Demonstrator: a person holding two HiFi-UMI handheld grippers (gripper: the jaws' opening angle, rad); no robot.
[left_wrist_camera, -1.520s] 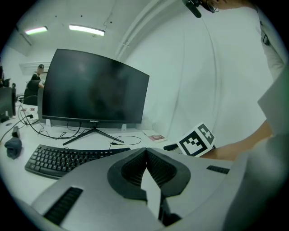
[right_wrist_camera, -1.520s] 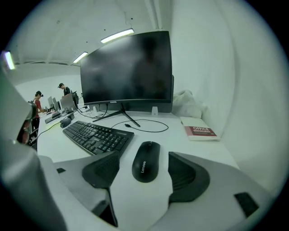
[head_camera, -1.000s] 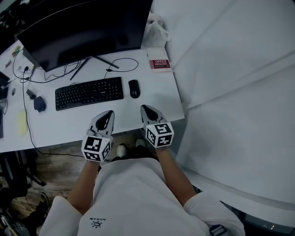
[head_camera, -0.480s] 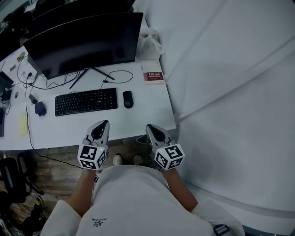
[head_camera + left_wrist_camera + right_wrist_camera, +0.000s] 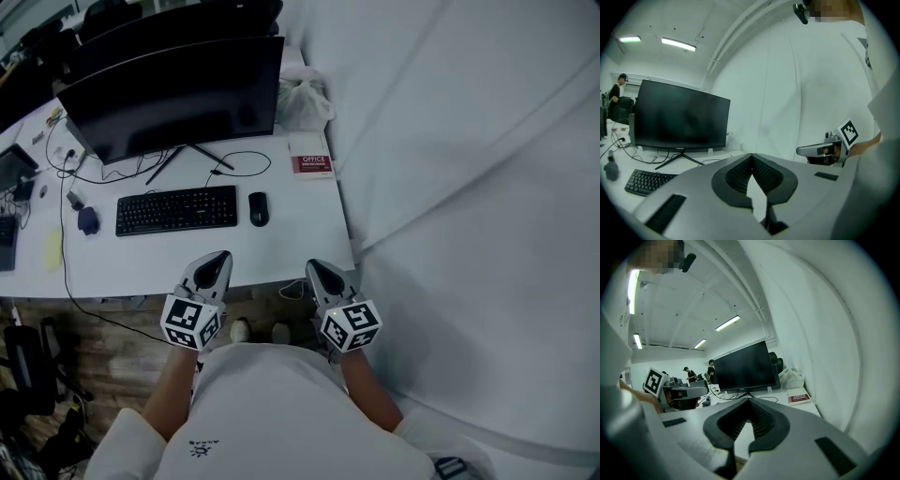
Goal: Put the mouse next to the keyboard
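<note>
1 mouse (image 5: pixel 258 208) lies on the white counter (image 5: pixel 141 262), just right of the keyboard (image 5: pixel 177 209) with a narrow gap between them, a little left of the head view's centre. Its cable (image 5: pixel 246 155) loops up towards the foot of the monitor (image 5: pixel 173 98), which stands behind the keyboard in the upper left of the frame. A red and white book (image 5: pixel 312 164) lies right of the cable near the counter's right edge, and a white bag (image 5: pixel 302 98) sits above it, beside the monitor. A small blue thing (image 5: pixel 87 220) rests left of the keyboard, among more cables.

Both tools hover at the counter's near edge, well apart from the mouse and touching nothing. The left tool (image 5: pixel 217 255) is below the keyboard's right end and the right tool (image 5: pixel 319 267) is below and right of the mouse, near the counter's corner. In the left gripper view the jaws meet at their tips with nothing between them. The right gripper view shows the same: jaws closed and empty. A pale sheet (image 5: pixel 469 187) fills the right half of the head view, and wood floor (image 5: pixel 103 347) shows at lower left.
</note>
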